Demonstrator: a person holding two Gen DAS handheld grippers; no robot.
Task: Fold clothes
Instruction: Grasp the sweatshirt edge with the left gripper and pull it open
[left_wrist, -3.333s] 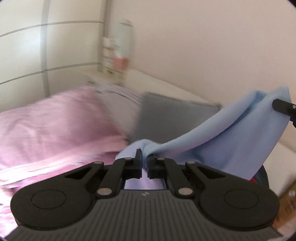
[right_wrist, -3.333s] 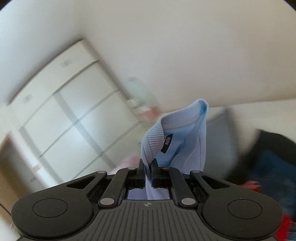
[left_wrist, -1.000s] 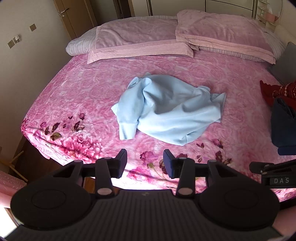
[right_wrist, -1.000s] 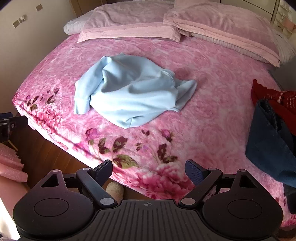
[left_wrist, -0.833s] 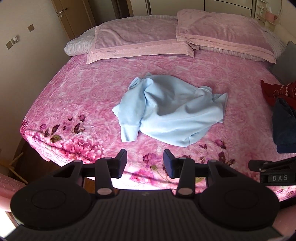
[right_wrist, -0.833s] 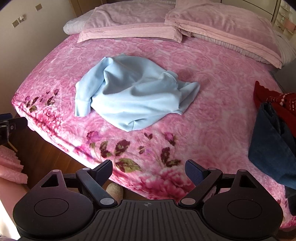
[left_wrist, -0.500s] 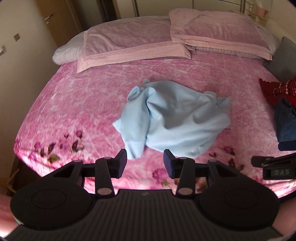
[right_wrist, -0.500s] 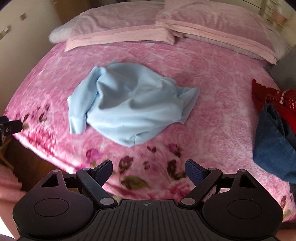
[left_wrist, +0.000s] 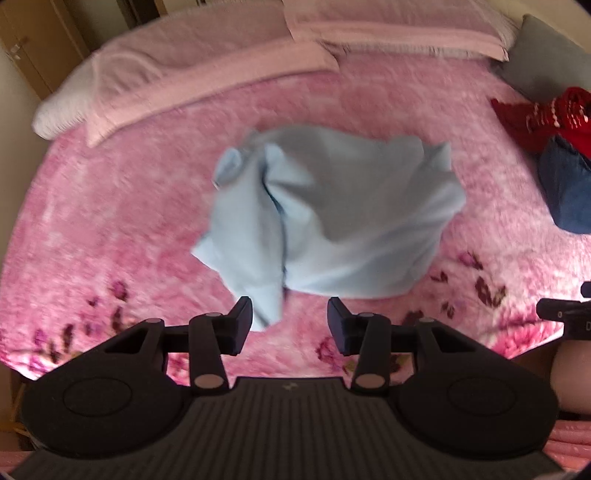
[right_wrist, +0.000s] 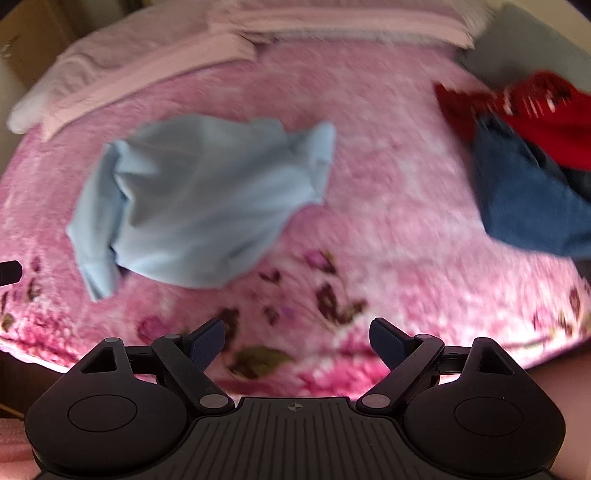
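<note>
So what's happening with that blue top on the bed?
A person is holding two tongs over the pink bed to fold clothes. Both the left tongs and the right tongs are open and empty. The light blue top lies crumpled, not folded yet. Red clothes and blue clothes wait on the right.

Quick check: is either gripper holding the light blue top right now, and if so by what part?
Nothing is held. The left gripper and right gripper are both open and empty; the light blue top lies crumpled on the pink bedspread.
</note>
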